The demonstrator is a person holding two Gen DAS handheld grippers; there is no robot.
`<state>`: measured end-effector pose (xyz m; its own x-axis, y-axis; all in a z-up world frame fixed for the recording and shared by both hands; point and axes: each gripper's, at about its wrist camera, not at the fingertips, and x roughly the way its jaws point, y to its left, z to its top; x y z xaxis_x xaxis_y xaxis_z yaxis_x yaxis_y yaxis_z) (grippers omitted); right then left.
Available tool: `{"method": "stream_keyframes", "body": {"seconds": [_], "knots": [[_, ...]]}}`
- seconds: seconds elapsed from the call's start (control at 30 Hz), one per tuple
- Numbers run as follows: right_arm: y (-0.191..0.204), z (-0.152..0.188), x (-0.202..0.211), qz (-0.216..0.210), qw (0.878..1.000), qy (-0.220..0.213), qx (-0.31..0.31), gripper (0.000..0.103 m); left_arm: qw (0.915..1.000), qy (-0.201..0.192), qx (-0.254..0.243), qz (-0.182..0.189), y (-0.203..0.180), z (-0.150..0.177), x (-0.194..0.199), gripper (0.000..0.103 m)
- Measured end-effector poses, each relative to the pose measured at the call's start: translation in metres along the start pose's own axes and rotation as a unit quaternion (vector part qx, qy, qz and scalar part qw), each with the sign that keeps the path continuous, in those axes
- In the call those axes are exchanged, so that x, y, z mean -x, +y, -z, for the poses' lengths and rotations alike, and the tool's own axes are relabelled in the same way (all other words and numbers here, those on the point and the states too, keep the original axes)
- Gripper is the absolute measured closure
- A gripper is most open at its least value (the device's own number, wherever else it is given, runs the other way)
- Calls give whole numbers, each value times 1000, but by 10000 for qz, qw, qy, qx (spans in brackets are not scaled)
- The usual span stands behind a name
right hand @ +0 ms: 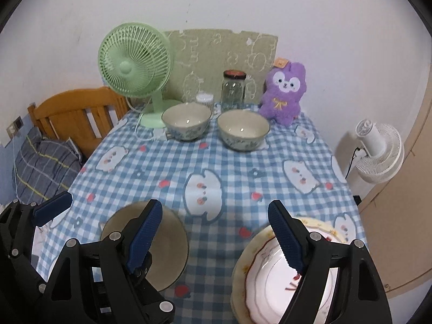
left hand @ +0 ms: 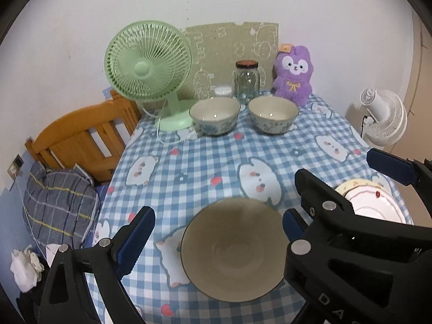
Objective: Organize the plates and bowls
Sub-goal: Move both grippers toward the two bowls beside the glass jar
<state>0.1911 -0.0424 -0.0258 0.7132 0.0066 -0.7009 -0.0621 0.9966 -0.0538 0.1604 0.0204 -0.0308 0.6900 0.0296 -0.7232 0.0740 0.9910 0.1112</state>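
With both my left claw and right claw spread wide and holding nothing, I judge the next pick is a patterned ceramic bowl just right of the green desk fan, so I'd straddle its rim squarely

My way across mid-table cloth lies open; two bowls, jar, fan and plush wall off the far edge.
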Motion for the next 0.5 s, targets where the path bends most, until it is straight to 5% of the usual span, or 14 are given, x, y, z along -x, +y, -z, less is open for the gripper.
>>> {"method": "stream_keyframes", "body": {"seconds": [0.5], "knots": [[-33,-48,-9,54,9998,-202,26,18,9999,-129,-6,-1,-24,-51,-10,7]]}}
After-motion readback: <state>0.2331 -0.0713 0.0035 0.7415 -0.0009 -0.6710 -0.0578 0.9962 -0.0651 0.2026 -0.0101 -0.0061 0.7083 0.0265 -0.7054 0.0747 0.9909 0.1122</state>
